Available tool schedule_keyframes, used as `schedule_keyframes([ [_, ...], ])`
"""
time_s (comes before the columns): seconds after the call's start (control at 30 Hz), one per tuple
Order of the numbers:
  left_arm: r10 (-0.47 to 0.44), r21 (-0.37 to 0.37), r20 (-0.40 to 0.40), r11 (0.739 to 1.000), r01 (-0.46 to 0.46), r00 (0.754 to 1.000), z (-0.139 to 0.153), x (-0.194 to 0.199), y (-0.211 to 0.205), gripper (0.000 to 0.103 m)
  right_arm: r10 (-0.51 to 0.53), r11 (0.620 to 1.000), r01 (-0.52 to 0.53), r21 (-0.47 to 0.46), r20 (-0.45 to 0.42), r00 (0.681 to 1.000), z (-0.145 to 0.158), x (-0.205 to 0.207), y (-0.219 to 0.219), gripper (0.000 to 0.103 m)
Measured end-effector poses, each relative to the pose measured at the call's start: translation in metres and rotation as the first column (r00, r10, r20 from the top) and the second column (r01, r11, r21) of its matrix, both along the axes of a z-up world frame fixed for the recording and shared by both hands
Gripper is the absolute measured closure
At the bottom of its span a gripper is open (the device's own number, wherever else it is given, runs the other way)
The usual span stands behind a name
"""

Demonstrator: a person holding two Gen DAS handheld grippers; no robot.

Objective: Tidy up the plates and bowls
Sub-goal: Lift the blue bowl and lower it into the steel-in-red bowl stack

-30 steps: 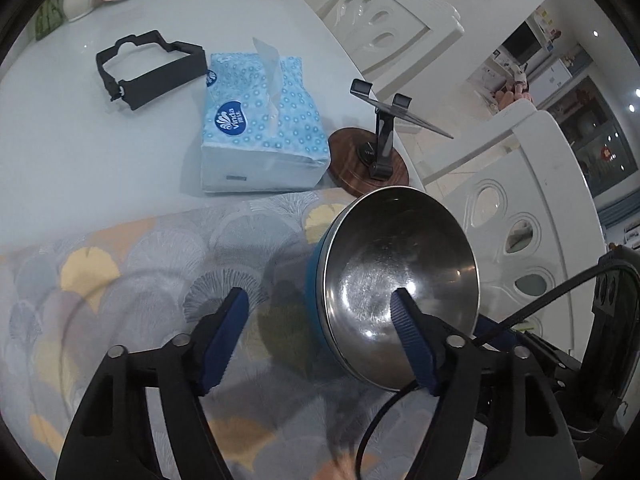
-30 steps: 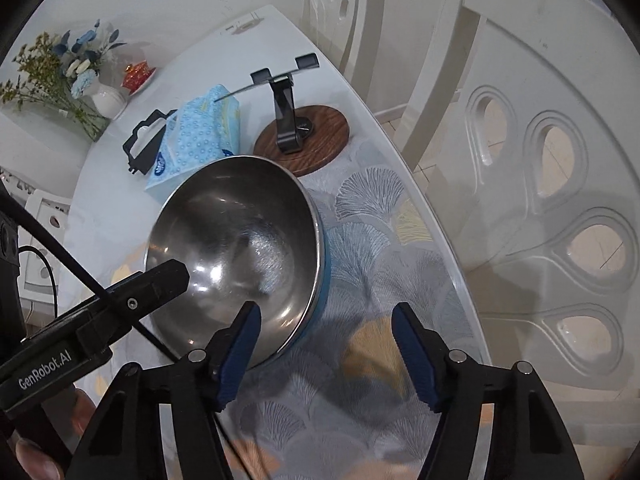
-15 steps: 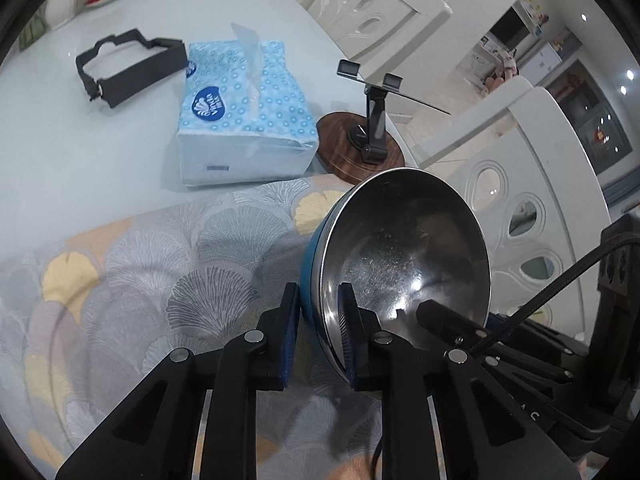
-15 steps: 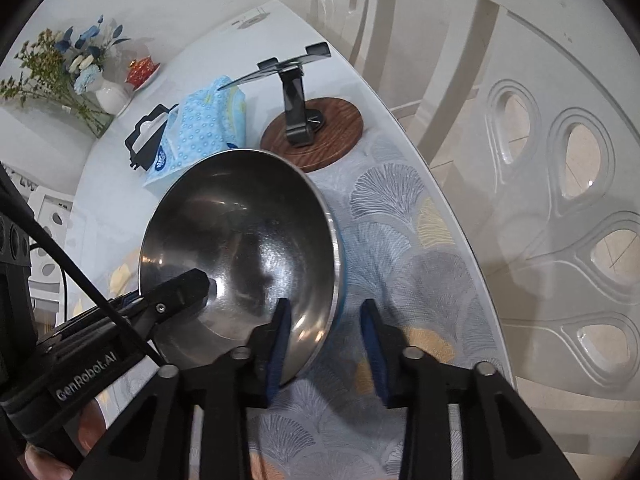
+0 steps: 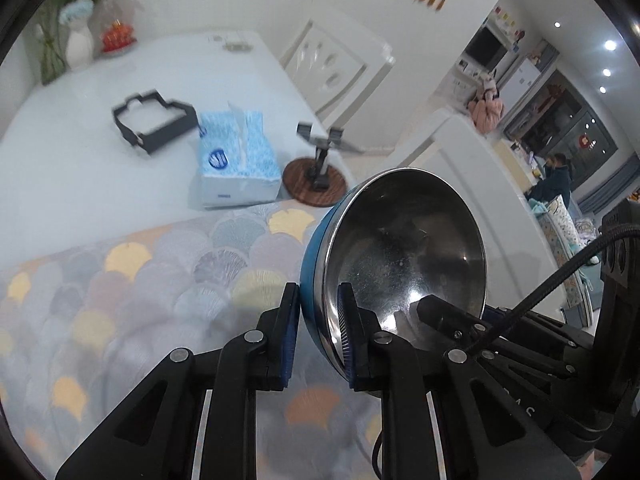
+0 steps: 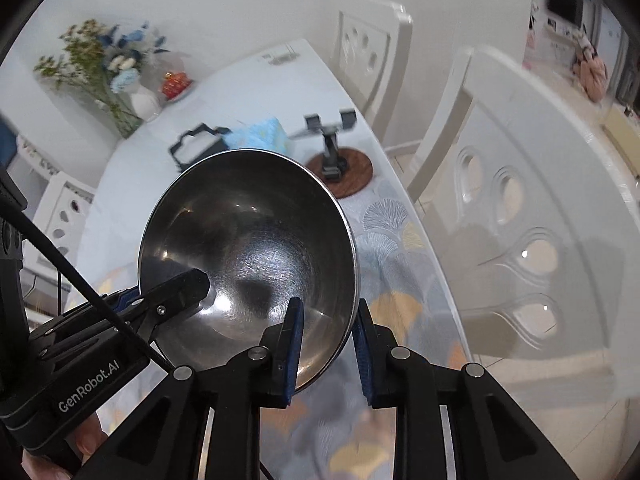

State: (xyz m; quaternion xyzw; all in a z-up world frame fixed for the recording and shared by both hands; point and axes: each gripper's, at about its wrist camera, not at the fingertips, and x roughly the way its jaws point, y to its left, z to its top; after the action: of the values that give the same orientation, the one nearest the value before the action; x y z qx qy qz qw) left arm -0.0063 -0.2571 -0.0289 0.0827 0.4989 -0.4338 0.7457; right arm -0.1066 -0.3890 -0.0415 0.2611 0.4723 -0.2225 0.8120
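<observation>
Both my tongs, left (image 5: pixel 318 332) & right (image 6: pixel 327 344), pinch the bowl (image 6: pixel 248 248) rim mid-frame. Steel's slick, could slip or twist w/ uneven pull.

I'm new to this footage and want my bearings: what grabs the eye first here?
A steel bowl with a blue outside fills the middle, tilted and lifted above the patterned tablecloth. The left gripper and right gripper each clamp its rim on opposite sides. Behind, a blue tissue pack lies on the white table.

White walls (image 6: pixel 248 12); white chairs (image 6: pixel 532 208) — ceiling spotlights (image 5: pixel 609 45) beyond.
</observation>
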Motion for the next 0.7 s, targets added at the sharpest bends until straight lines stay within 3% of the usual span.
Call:
schedule_keyframes([
  [0.13,0.033,-0.037,0.031,0.999,-0.032,0.999,0.031,-0.027,0.035,0.087,0.019,0.999,-0.018,-0.036,0.032,0.999,0.036,-0.025,0.032,0.079],
  [0.33,0.072,-0.075,0.033,0.995,-0.070,0.997,0.052,-0.061,0.090,0.087,0.055,0.995,-0.049,-0.091,0.061,0.997,0.071,-0.060,0.089,0.079],
  [0.57,0.090,-0.048,0.075,0.995,-0.087,0.993,0.061,-0.103,0.142,0.088,0.087,0.993,-0.083,-0.080,0.052,0.995,0.082,-0.098,0.152,0.079],
  [0.7,0.098,-0.021,0.075,0.995,-0.097,0.992,0.054,-0.122,0.170,0.088,0.112,0.992,-0.112,-0.058,0.009,0.994,0.072,-0.110,0.183,0.079],
])
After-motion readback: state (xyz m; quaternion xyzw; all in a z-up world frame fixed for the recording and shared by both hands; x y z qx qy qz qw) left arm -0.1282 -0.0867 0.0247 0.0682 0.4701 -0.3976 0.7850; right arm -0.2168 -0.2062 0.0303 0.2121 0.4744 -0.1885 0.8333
